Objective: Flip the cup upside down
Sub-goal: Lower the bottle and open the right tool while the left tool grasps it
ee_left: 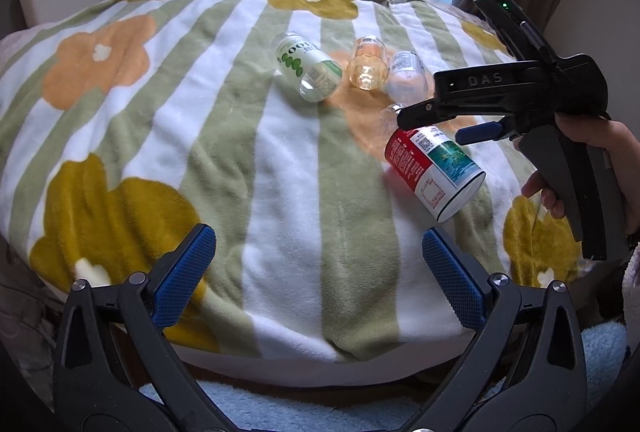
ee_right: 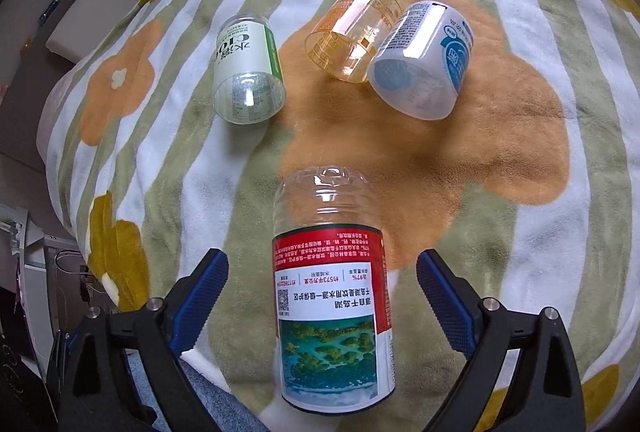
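Left wrist view: four cups lie on the flowered blanket (ee_left: 280,160); the red-labelled cup (ee_left: 434,172) is nearest, right. Left gripper (ee_left: 318,264) gapes wide, empty. Right wrist view: right gripper (ee_right: 322,284) spread wide, straddling that cup (ee_right: 332,312) without touching.

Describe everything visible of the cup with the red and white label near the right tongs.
The red-labelled cup looks like clear ribbed plastic, apparently a cut-off bottle. Its wrap label is red and white, with printed text, a QR code and an aerial lake photo. It lies on its side on the flowered blanket. The right tongs straddle it, open, blue pads apart from its sides.
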Available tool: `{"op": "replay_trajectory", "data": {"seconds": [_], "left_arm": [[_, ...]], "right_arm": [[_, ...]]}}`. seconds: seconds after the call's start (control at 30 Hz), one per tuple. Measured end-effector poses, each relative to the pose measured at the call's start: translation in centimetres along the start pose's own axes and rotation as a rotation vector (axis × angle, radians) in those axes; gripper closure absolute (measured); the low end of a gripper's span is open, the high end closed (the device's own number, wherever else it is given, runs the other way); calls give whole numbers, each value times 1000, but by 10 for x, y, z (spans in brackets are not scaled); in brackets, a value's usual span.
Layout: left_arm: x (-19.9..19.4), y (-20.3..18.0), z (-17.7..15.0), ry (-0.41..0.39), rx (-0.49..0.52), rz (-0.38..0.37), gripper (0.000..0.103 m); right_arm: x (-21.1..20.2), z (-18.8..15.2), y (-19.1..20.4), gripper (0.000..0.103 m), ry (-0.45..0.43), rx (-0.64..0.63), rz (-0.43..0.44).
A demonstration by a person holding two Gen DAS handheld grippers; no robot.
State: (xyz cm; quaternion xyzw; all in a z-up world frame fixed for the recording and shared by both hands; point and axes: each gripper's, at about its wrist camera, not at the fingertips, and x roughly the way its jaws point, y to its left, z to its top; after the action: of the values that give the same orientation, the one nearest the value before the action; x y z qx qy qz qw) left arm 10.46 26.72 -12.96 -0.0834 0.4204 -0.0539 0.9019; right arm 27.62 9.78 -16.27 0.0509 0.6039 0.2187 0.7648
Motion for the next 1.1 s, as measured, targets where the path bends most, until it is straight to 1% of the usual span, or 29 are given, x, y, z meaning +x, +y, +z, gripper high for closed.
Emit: {"op": "replay_trajectory", "data": {"seconds": [0.07,0.1,0.2,0.27,0.37,0.43,0.47,0.57,0.6,0.7,0.77,0.83,0.93,1.0,1.1], "left_arm": [[0,-1,5,13,-10,-7,0],[0,-1,9,16,-11,-7,0],[-3,-9,25,8,7,2,0],[-3,-18,41,9,32,13,0],[3,-34,65,24,71,9,0],[15,-46,79,63,79,-12,0],[22,-50,85,89,72,-20,0],[46,-65,101,171,30,-79,0],[54,-69,106,192,21,-83,0],[80,-84,113,253,15,-56,0],[98,-91,112,303,10,-57,0],[116,-94,111,349,-6,-62,0],[138,-92,107,392,-39,-53,1],[151,-90,103,420,-52,-37,1],[166,-85,98,454,-90,-41,2]], "right_arm": [[-21,-4,-6,0,-6,6,49],[-36,-7,-10,0,-29,12,67],[-77,-24,-24,0,-114,31,75],[-101,-37,-33,0,-180,32,62],[-118,-59,-44,0,-245,30,1],[-119,-73,-49,0,-262,0,-48],[-117,-80,-50,0,-277,-22,-58],[-109,-100,-52,0,-302,-104,-106],[-106,-107,-55,0,-316,-133,-127],[-94,-125,-57,0,-393,-190,-177],[-86,-134,-61,0,-433,-204,-180],[-77,-140,-63,0,-448,-222,-187],[-75,-146,-61,0,-482,-267,-195],[-77,-149,-57,0,-504,-294,-185],[-80,-149,-60,0,-530,-275,-139]]}}
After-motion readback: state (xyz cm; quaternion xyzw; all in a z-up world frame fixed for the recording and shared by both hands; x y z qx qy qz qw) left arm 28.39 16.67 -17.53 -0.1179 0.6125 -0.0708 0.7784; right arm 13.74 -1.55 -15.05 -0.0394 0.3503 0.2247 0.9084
